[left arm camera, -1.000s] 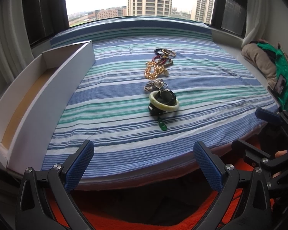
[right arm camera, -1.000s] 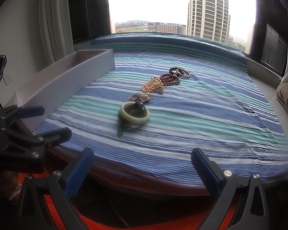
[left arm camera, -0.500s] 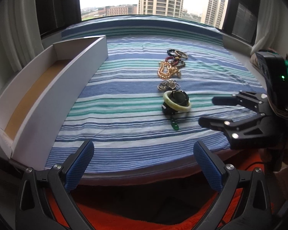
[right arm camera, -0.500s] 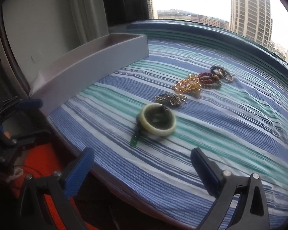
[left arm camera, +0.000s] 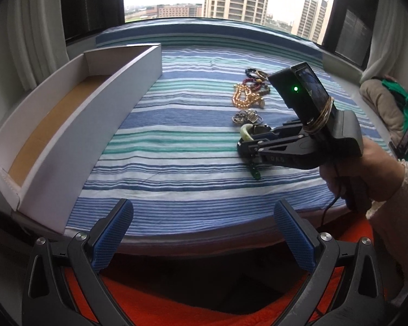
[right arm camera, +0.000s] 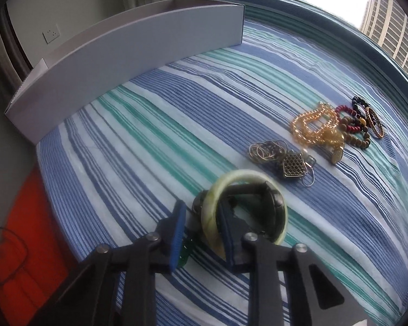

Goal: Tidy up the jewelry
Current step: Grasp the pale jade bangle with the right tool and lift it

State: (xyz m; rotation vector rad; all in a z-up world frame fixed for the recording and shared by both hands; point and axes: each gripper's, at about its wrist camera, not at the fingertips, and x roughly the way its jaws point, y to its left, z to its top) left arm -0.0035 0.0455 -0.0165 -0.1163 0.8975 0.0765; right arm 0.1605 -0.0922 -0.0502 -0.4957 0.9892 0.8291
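A pale green jade bangle (right arm camera: 232, 187) lies on a dark bangle (right arm camera: 274, 206) on the striped cloth (right arm camera: 149, 141). My right gripper (right arm camera: 201, 220) has its jaws narrowed around the near rim of the jade bangle; a small green pendant (right arm camera: 185, 255) lies under it. In the left wrist view the right gripper (left arm camera: 244, 141) sits at the bangle (left arm camera: 246, 131). Further back lie silver rings and charms (right arm camera: 280, 157), a gold chain (right arm camera: 312, 127) and beaded bracelets (right arm camera: 361, 125). My left gripper (left arm camera: 204, 233) is open and empty at the near edge.
A long white cardboard box (left arm camera: 68, 119) with a brown floor stands along the left of the cloth; its outer wall shows in the right wrist view (right arm camera: 138, 54). Orange fabric (left arm camera: 204, 298) lies below the near edge. A beige and green bundle (left arm camera: 389, 106) sits at right.
My right gripper has moved forward and down onto the jade bangle, and its jaws have narrowed around the bangle's rim. My left gripper has stayed open and shifted a little.
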